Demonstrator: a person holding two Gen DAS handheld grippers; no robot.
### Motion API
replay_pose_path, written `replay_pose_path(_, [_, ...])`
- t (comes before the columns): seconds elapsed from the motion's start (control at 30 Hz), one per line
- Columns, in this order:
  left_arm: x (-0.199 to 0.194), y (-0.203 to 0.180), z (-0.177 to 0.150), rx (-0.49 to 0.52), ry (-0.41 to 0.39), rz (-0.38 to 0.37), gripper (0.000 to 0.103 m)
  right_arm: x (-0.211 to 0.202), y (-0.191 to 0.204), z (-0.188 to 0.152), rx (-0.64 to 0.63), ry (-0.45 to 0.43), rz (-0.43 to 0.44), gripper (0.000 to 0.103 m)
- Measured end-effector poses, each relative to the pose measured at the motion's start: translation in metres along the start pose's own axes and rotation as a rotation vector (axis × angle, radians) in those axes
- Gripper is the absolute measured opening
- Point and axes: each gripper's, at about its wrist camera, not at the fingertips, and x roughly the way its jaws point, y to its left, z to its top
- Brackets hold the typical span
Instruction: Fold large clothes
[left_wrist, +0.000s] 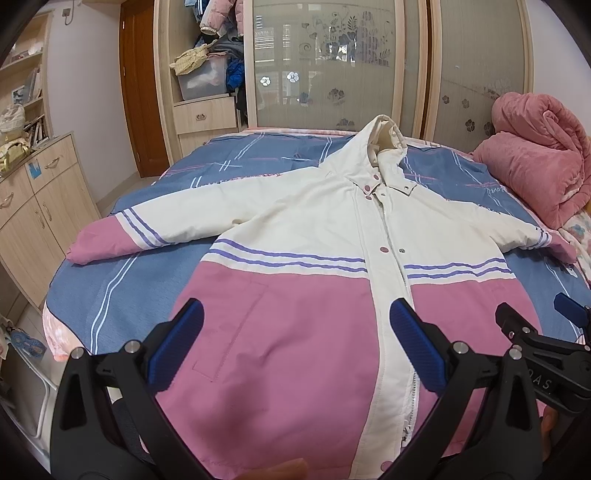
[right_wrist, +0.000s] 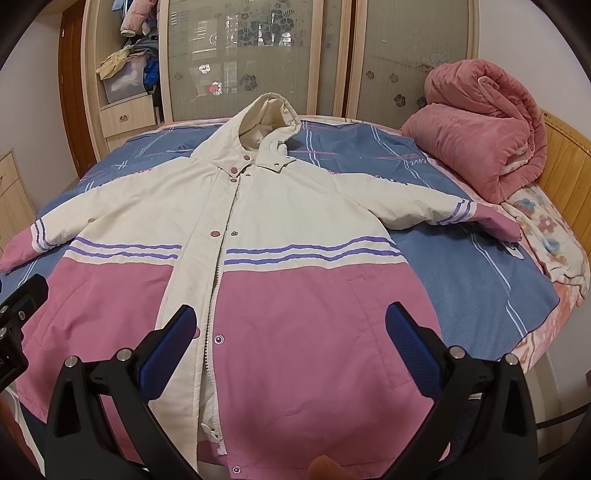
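Note:
A large hooded jacket (left_wrist: 295, 229) (right_wrist: 280, 221), cream on top and pink below with purple stripes, lies face up and spread flat on the bed, both sleeves stretched out sideways. Its hood (left_wrist: 384, 136) points toward the wardrobe. My left gripper (left_wrist: 295, 328) hovers open above the pink lower left panel, holding nothing. My right gripper (right_wrist: 291, 328) hovers open above the pink lower right panel near the zipper, also holding nothing. The right gripper (left_wrist: 535, 332) shows at the right edge of the left wrist view.
The bed has a blue striped sheet (left_wrist: 92, 288) (right_wrist: 480, 266). A rolled pink quilt (left_wrist: 535, 162) (right_wrist: 480, 136) sits at the far right by a wooden headboard (right_wrist: 569, 155). A wardrobe with frosted sliding doors (left_wrist: 325, 62) stands behind; wooden cabinets (left_wrist: 40, 206) stand left.

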Motion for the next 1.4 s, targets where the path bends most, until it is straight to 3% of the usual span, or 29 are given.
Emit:
replay_pose_path(0.27, [0.010, 0.002, -0.003, -0.020, -0.008, -0.010, 0.101, 0.012, 0.000, 0.004, -0.017, 0.021, 0.005, 0.102])
replay_pose_path(0.4, [0.022, -0.003, -0.001, -0.006, 0.013, -0.042, 0.101, 0.015, -0.012, 0.015, 0.001, -0.045, -0.072, 0.102])
replay_pose_path(0.5, [0.029, -0.012, 0.002, 0.018, 0.019, -0.053, 0.101, 0.047, -0.039, 0.037, 0.025, -0.118, -0.206, 0.102])
replay_pose_path(0.63, [0.039, -0.024, 0.008, 0.032, 0.031, -0.069, 0.101, 0.109, -0.098, 0.070, 0.150, -0.020, -0.194, 0.101])
replay_pose_path(0.67, [0.043, -0.028, 0.010, 0.033, 0.034, -0.067, 0.101, 0.117, -0.111, 0.078, 0.173, -0.032, -0.213, 0.095])
replay_pose_path(0.73, [0.051, -0.036, 0.015, 0.033, 0.042, -0.053, 0.101, 0.127, -0.133, 0.094, 0.207, -0.143, -0.349, 0.089])
replay_pose_path(0.8, [0.061, -0.046, 0.020, 0.014, 0.037, -0.040, 0.098, 0.152, -0.166, 0.105, 0.263, -0.186, -0.428, 0.089])
replay_pose_path(0.9, [0.075, -0.062, 0.029, -0.011, 0.018, 0.004, 0.096, 0.190, -0.227, 0.089, 0.477, -0.082, -0.371, 0.075])
replay_pose_path(0.97, [0.087, -0.075, 0.035, -0.003, 0.011, 0.030, 0.097, 0.205, -0.268, 0.072, 0.682, 0.009, -0.277, 0.075])
replay_pose_path(1.03, [0.107, -0.092, 0.042, -0.001, 0.024, 0.041, 0.100, 0.207, -0.291, 0.059, 0.823, 0.021, -0.218, 0.075])
replay_pose_path(1.13, [0.138, -0.124, 0.050, 0.012, 0.069, 0.025, 0.100, 0.199, -0.313, 0.069, 0.842, -0.011, -0.265, 0.077])
replay_pose_path(1.23, [0.168, -0.172, 0.051, 0.136, 0.144, 0.010, 0.100, 0.208, -0.350, 0.081, 0.909, -0.021, -0.200, 0.080])
replay_pose_path(1.3, [0.177, -0.199, 0.047, 0.201, 0.167, 0.001, 0.100, 0.219, -0.378, 0.075, 0.975, -0.047, -0.219, 0.080])
replay_pose_path(1.4, [0.180, -0.227, 0.041, 0.220, 0.156, -0.041, 0.100, 0.256, -0.415, 0.056, 1.114, 0.045, -0.144, 0.081])
